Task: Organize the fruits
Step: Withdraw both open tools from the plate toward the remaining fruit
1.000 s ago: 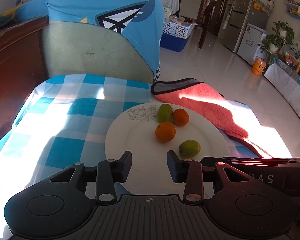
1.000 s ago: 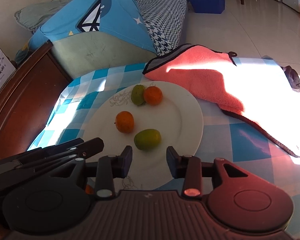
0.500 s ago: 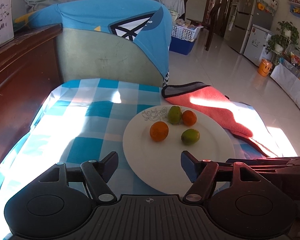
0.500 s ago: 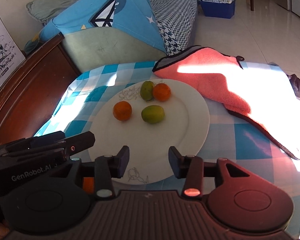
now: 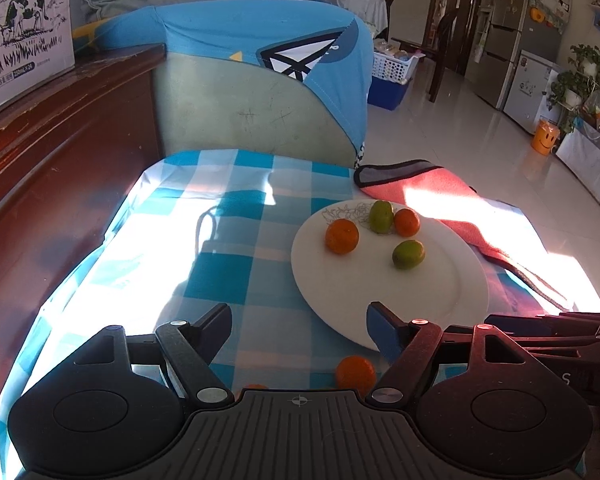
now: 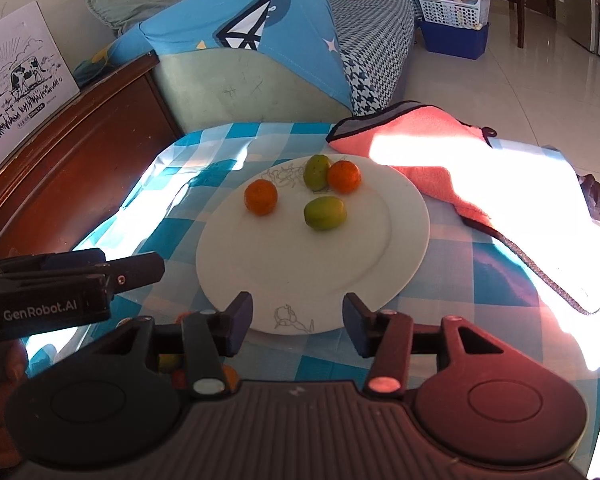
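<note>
A white plate on the blue checked tablecloth holds two oranges and two green fruits. My left gripper hangs over the cloth at the plate's near left rim, its jaws opening with nothing between them. A loose orange lies on the cloth just below it. My right gripper is above the plate's near rim, its jaws opening and also empty. More small fruits show partly under its left finger.
A pink towel lies beyond the plate to the right. A sofa under a blue cloth stands behind the table, with a dark wooden cabinet along the left. A small dark object sits at the right edge.
Both grippers drew back from the plate and their jaws widened. The left one also shifted left, so the plate now sits to its right and a loose orange has come into view.
</note>
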`<action>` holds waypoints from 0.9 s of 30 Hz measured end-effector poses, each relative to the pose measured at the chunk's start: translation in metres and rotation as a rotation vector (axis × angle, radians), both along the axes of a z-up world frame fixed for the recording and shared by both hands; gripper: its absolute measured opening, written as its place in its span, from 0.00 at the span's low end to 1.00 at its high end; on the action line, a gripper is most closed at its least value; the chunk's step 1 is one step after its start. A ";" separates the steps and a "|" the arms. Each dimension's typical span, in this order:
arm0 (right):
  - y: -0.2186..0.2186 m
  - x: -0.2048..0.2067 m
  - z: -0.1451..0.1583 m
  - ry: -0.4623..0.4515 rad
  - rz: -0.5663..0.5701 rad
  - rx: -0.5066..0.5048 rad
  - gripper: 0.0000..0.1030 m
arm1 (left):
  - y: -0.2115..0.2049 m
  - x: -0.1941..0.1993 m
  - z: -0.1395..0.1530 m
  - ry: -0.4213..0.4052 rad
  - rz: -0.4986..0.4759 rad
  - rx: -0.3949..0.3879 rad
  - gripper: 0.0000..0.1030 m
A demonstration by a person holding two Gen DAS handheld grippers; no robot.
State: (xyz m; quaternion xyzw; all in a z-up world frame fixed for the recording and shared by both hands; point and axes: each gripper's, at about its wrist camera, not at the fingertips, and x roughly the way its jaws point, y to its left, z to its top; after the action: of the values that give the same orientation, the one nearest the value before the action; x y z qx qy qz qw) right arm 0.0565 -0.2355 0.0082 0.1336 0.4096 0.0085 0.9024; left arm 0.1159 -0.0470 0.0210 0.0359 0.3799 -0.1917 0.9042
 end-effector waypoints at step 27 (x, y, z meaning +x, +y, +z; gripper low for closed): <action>0.054 -0.072 -0.016 0.008 0.141 0.033 0.53 | 0.057 -0.053 -0.018 0.063 0.113 0.017 0.72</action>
State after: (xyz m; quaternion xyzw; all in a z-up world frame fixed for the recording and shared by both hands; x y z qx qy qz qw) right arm -0.0150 -0.1812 -0.0074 0.1194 0.4216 0.0784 0.8954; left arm 0.0625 0.0095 0.0028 0.0159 0.4112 -0.1383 0.9008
